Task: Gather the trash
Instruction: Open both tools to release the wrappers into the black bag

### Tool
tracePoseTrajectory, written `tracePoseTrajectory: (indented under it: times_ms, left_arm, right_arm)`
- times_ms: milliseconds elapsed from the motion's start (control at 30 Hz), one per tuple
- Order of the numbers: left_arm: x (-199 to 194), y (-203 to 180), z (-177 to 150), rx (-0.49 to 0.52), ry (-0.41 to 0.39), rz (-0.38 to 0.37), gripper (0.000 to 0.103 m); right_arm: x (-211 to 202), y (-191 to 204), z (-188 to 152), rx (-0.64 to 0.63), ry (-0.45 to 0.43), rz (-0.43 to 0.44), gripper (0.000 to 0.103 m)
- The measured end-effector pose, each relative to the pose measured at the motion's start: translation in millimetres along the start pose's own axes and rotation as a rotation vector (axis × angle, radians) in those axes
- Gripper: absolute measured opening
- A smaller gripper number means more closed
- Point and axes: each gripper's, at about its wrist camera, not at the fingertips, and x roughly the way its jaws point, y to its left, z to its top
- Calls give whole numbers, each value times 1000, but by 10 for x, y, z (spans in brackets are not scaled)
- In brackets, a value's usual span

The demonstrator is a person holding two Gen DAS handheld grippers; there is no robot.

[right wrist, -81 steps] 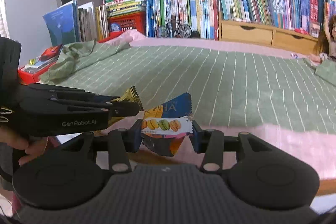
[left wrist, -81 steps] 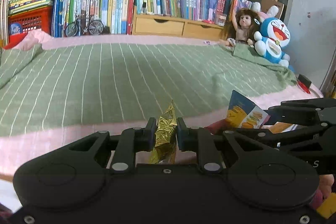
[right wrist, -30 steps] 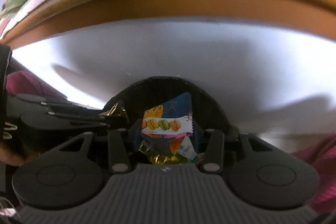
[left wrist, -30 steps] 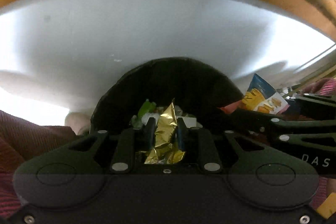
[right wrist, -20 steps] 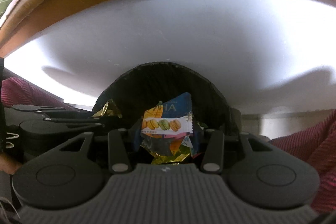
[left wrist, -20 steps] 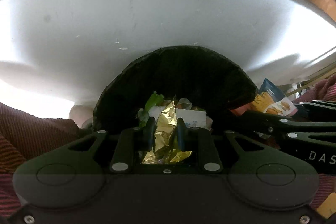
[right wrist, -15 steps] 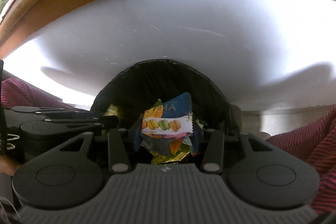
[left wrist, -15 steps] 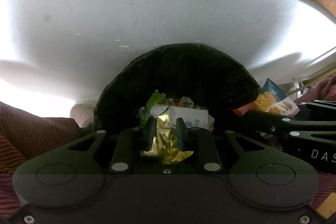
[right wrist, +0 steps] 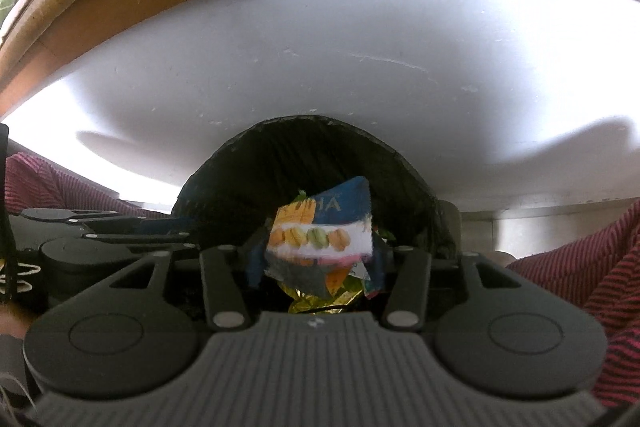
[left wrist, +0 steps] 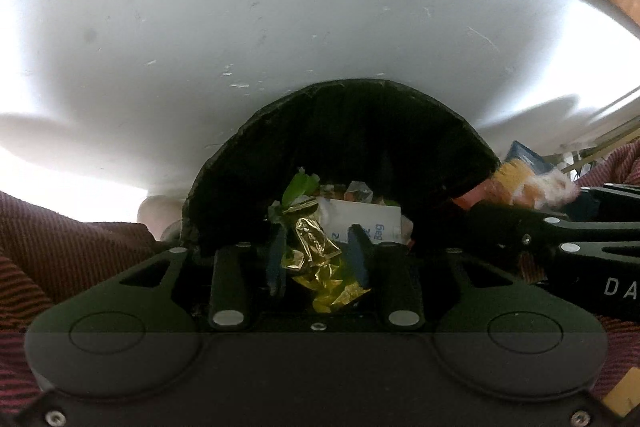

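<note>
In the left wrist view, the left gripper [left wrist: 316, 255] is seen spread open above the black-lined round trash bin [left wrist: 340, 115] so that the crumpled gold foil wrapper [left wrist: 320, 263] lies loose inside it, while in the right wrist view the right gripper [right wrist: 316, 259], held over that bin, appears parted so that the blue macaron-printed snack packet [right wrist: 320, 231] can drop in.
</note>
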Motion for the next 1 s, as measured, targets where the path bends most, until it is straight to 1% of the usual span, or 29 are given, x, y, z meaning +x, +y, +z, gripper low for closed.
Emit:
tracePoseTrajectory:
  times_ms: [133, 467, 633, 1000]
  left_arm:
    - [-6, -9, -3, 1, 3, 4, 38]
    - [-16, -40, 5, 8, 9, 11, 45]
    - [-25, -42, 12, 14, 6, 12, 51]
    - [-32, -44, 2, 13, 6, 13, 55]
  right_arm:
    - [-10, -5, 9, 1, -4, -6, 72]
    - [-13, -22, 15, 7, -8, -24, 82]
    - [-9, -32, 19, 22, -10, -30, 88]
    - [2, -37, 19, 26, -6, -34, 89]
